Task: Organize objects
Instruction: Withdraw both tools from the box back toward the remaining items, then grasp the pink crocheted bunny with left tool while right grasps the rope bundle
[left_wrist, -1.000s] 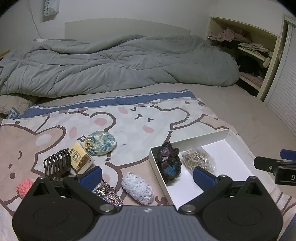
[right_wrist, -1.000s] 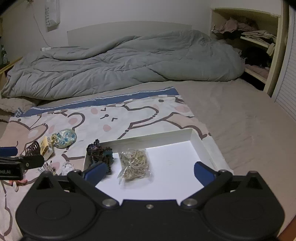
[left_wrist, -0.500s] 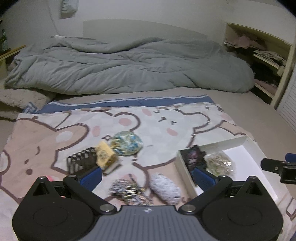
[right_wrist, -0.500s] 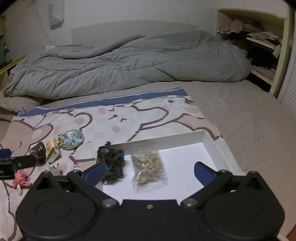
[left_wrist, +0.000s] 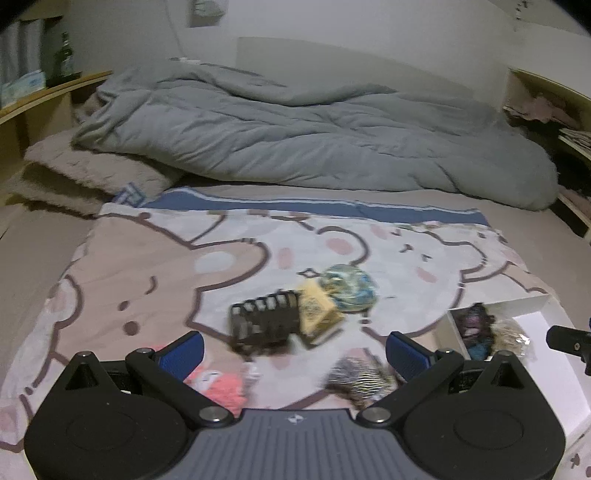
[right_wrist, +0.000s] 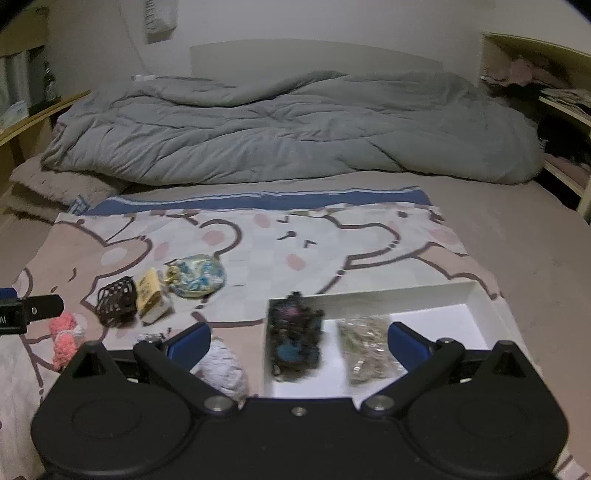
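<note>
Hair claw (left_wrist: 264, 323), black, lies at twelve o'clock just ahead of left gripper (left_wrist: 293, 350), long axis crosswise; jaws wide, empty. Right gripper (right_wrist: 299, 341) wide over white box (right_wrist: 484, 295).

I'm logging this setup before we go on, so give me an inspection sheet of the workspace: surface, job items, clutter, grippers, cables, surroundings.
Surface: bear-print blanket spread on a bed.
Job's things: white box holds a dark scrunchie and a bag of rubber bands. Loose on the blanket: black claw clip, yellow packet, blue-patterned pouch, pink scrunchie, white scrunchie, striped scrunchie.
Clutter: nothing seen beyond these.
Grippers: left gripper open, above the loose items; right gripper open, over the box's left end; neither holds anything.
Cables: one runs down the wall.
Surroundings: grey duvet, shelves of clothes at right, bottle on the left shelf.
</note>
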